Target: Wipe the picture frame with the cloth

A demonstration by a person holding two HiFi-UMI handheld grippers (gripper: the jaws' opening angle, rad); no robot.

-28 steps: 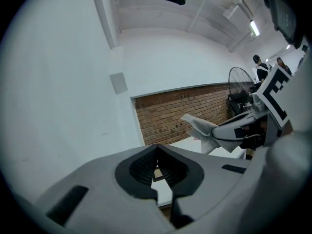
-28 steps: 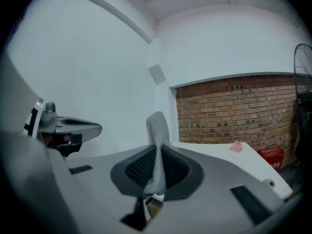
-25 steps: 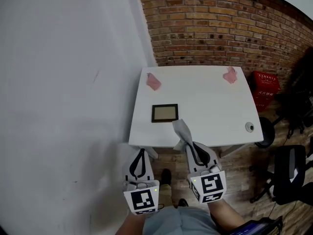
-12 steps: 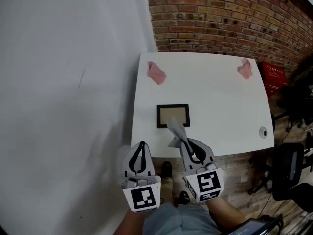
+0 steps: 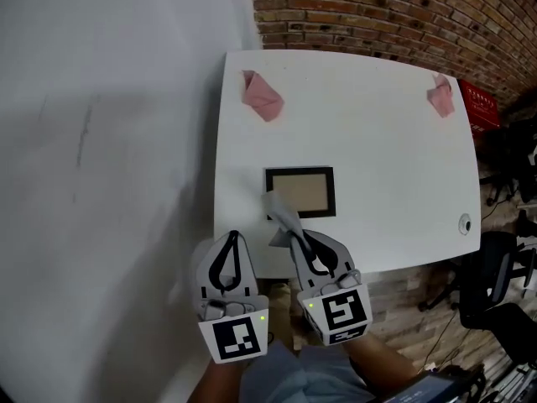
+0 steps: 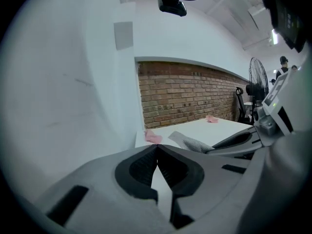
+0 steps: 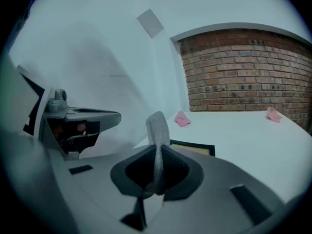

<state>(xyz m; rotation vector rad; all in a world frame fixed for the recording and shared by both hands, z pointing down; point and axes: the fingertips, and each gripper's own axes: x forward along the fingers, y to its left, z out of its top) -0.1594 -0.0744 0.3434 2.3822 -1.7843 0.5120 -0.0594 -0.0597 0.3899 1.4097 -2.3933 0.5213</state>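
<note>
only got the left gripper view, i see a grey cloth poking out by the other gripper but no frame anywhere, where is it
Observer: The black-rimmed rectangular picture frame lies flat on the white table, just ahead of the right gripper.
Operator: is that cloth actually gripped
Observer: Yes. The right gripper view shows its jaws shut on the grey cloth, which stands up between them.
Operator: cloth on the frame yet
Observer: In the head view the cloth's free end overlaps the frame's near left corner, but whether it touches cannot be told.
</note>
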